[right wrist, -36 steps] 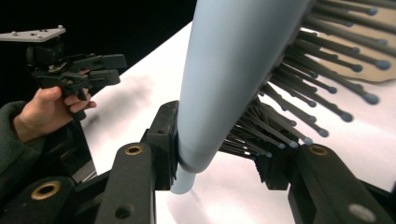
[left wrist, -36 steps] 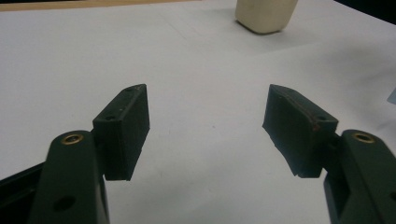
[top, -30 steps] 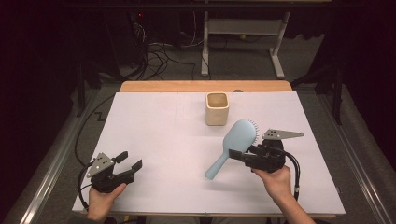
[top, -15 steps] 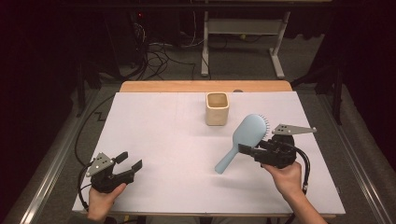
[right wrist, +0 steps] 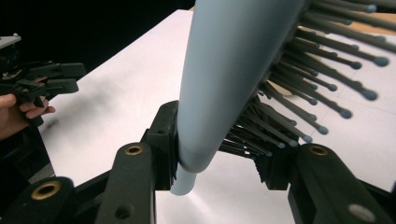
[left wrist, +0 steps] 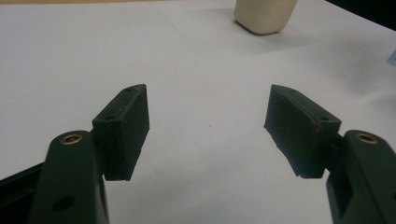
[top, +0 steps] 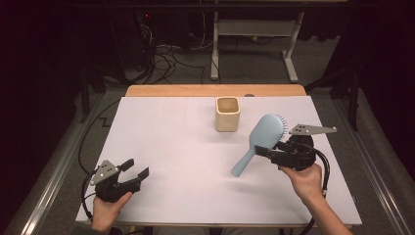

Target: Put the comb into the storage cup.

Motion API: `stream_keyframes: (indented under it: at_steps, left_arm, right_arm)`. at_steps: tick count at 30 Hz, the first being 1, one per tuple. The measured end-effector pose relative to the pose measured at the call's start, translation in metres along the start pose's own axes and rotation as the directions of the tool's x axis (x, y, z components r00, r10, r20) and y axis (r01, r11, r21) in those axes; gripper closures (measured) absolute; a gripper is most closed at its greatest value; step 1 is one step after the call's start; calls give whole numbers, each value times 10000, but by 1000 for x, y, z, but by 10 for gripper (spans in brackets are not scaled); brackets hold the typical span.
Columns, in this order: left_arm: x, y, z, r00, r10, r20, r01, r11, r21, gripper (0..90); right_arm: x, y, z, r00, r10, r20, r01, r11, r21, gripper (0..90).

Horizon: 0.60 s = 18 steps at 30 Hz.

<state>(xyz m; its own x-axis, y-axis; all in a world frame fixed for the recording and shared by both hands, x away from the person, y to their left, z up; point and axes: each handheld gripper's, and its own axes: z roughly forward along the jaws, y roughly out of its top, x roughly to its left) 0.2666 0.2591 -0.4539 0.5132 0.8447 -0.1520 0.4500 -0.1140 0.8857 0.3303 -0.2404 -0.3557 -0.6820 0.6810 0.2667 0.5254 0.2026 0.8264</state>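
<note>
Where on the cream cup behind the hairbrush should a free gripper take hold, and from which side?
Grip the cream cup across two opposite flat walls near the rim, coming from above. It stands upright with its open mouth up and apart from the hairbrush, so a downward approach looks unobstructed.

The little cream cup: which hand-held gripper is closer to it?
Right. The right hand-held gripper sits just right of the cup, gripping the hairbrush; the left hand-held gripper waits far away.

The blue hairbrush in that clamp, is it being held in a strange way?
Somewhat. The right gripper clamps the hairbrush across its head, one jaw on the smooth back, the other pressed into the bristles, bending them. The handle hangs free, slanting down over the table.
</note>
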Motion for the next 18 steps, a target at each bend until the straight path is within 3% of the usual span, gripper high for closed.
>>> stream_keyframes:
  at_steps: [18]
  left_arm:
    - [0, 0, 0, 10000, 11, -6, -11, 10000, 24, 316]
  right_arm:
    - [-5, 24, -6, 9988, -185, 451, 188, 9998, -52, 576]
